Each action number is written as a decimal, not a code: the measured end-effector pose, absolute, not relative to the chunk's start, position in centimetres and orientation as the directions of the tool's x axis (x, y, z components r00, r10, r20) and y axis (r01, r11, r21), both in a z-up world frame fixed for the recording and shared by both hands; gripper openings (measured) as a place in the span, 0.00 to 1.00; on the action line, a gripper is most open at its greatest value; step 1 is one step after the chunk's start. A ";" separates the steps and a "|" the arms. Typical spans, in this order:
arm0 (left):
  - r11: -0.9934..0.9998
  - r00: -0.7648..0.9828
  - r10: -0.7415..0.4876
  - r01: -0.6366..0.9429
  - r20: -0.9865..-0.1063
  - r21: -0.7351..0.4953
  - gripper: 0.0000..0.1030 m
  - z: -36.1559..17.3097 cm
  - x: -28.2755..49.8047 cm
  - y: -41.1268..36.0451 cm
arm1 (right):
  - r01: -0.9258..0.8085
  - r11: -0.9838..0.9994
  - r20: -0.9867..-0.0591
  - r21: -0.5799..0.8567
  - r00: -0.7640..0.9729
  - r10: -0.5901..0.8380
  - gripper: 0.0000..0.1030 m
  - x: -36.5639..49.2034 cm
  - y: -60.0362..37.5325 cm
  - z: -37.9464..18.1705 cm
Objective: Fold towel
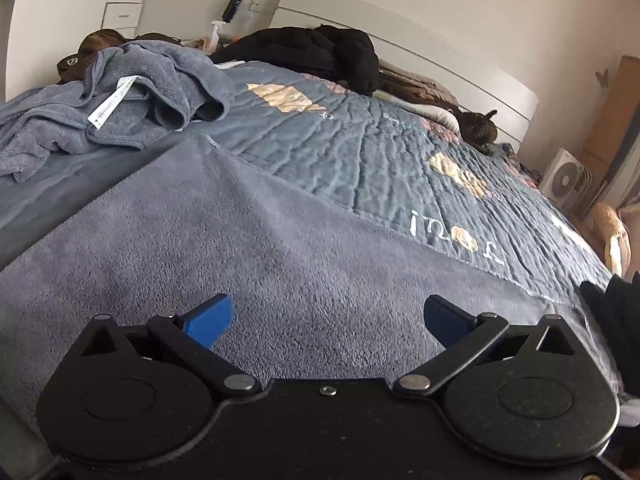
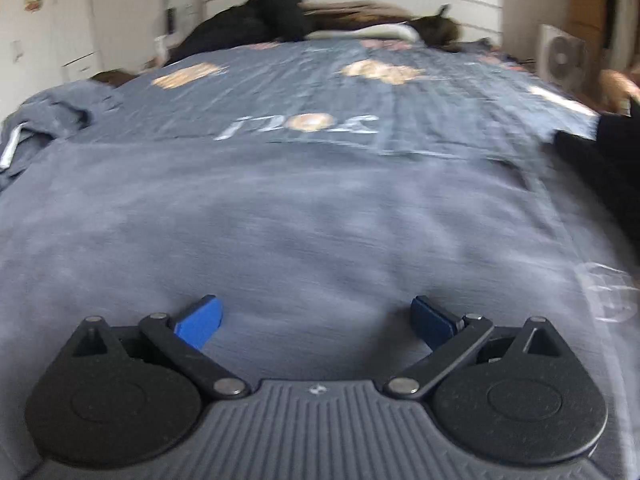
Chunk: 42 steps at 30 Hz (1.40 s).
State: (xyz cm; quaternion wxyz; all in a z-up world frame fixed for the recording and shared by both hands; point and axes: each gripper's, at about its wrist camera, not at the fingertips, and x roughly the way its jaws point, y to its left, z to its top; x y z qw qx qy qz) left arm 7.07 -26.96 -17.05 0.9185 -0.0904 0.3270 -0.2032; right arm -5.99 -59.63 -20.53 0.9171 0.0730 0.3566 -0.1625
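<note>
A grey towel [image 1: 248, 240] lies spread flat on the near part of a bed, over a blue-grey quilt [image 1: 360, 152]. The left gripper [image 1: 328, 316] hovers just above the towel with its 2 blue fingers [image 1: 210, 320] spread wide and nothing between them. The right gripper [image 2: 316, 318] is likewise agape over the same towel, holding nothing; that view is motion-blurred. White stitched lettering [image 1: 456, 236] on the quilt sits just past the towel's far hem but reads upside down and cannot be made out. A second, crumpled grey towel [image 1: 120, 108] lies at far left, its white care label [image 1: 114, 102] too small to read. The towel's far edge runs diagonally across the quilt, with open quilt beyond it up to a dark cat [image 1: 478, 130] resting near the headboard [image 1: 400, 40].
</note>
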 end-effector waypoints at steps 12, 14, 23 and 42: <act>0.896 0.709 -0.444 0.354 -0.548 -0.268 1.00 -16.6 5.3 -27.6 | 0.454 0.889 -0.611 0.059 0.721 -0.328 0.98 -13.4 -58.2 -18.0; 0.894 0.702 -0.447 0.365 -0.555 -0.259 1.00 -16.8 5.0 -28.0 | 0.401 0.913 -0.588 0.075 0.757 -0.284 0.98 -14.4 -55.7 -17.6; 0.864 0.695 -0.498 0.444 -0.519 -0.235 1.00 -15.3 3.0 -28.0 | 0.499 0.864 -0.630 0.068 0.693 -0.351 0.97 -18.4 -57.6 -21.1; 0.817 0.695 -0.517 0.226 -0.500 -0.531 1.00 -14.3 6.3 -12.0 | 0.497 0.812 -0.503 0.307 0.809 -0.305 0.98 -19.6 -58.9 -15.6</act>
